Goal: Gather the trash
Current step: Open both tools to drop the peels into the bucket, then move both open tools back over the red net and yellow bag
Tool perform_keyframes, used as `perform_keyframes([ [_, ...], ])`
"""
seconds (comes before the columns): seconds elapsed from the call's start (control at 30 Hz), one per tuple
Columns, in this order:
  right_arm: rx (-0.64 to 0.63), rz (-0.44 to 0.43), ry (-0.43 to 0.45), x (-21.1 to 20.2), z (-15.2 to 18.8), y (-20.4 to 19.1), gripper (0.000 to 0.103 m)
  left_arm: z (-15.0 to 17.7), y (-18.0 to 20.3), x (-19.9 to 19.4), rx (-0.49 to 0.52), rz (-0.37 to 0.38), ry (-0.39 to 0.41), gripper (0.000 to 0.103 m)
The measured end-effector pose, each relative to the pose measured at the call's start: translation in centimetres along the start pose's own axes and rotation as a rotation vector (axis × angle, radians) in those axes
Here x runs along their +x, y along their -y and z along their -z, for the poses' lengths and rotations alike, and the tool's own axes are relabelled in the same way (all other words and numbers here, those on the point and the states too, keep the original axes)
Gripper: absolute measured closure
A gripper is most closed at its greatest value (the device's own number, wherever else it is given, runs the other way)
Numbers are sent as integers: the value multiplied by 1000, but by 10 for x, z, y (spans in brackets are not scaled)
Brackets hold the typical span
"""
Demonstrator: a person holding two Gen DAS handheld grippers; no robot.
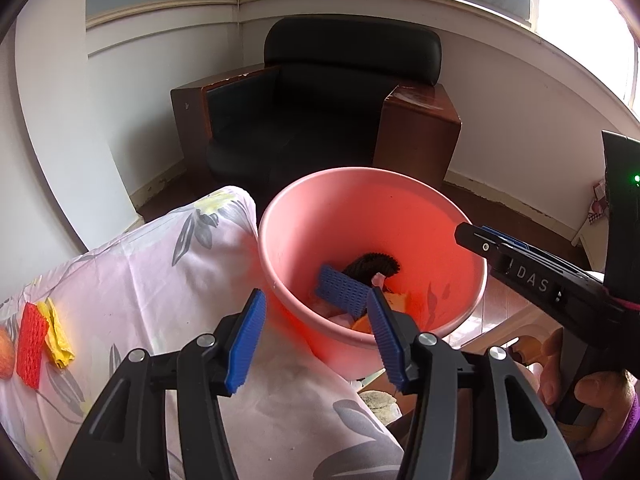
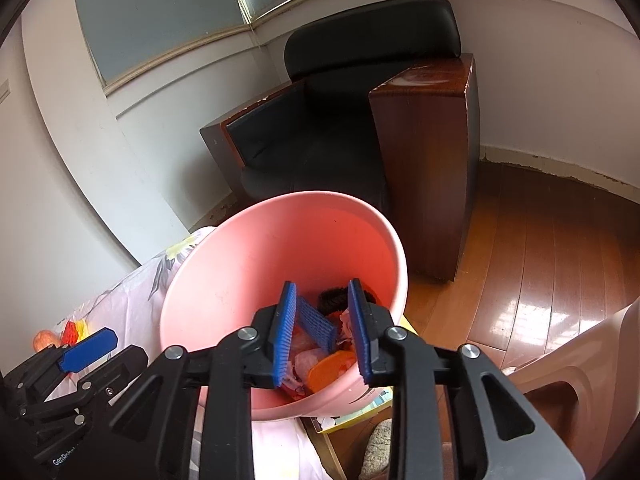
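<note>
A pink bucket (image 1: 372, 216) stands against the edge of the cloth-covered table (image 1: 160, 280). In it lie a blue mesh piece (image 1: 342, 292), a black ribbed item (image 1: 372, 266) and orange scraps (image 2: 332, 368). My right gripper (image 2: 323, 332) hovers over the bucket's mouth, open; the blue mesh piece (image 2: 316, 324) lies below its pads, untouched. In the left wrist view the right gripper (image 1: 480, 236) reaches over the rim from the right. My left gripper (image 1: 316, 340) is open at the bucket's near wall, holding nothing. A red foam net (image 1: 30, 344) and a yellow wrapper (image 1: 56, 336) lie on the cloth, far left.
An apple (image 2: 42, 340) sits beside the red net. A black armchair (image 1: 320, 112) with wooden sides stands behind the bucket. Wooden floor (image 2: 540, 260) spreads to the right, with a pale plastic chair (image 2: 580, 360) close by. A person's hand (image 1: 580, 384) grips the right tool.
</note>
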State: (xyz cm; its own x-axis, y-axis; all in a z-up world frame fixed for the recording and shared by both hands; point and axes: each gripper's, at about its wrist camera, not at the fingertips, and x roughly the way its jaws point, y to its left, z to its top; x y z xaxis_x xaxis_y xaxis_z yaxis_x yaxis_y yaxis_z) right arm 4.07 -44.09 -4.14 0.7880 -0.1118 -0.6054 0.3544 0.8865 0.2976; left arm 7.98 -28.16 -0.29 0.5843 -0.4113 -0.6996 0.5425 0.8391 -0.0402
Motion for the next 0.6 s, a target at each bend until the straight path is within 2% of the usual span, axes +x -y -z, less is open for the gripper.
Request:
perform_keyframes([
  [0.3,-19,-8,3,-9,4,-10,75,6,-7,-12,-16,0,16,49],
  [0.6,-30,-53,-21,-17,12,-21,75,20,-16,-24,-36,-18,21,47],
])
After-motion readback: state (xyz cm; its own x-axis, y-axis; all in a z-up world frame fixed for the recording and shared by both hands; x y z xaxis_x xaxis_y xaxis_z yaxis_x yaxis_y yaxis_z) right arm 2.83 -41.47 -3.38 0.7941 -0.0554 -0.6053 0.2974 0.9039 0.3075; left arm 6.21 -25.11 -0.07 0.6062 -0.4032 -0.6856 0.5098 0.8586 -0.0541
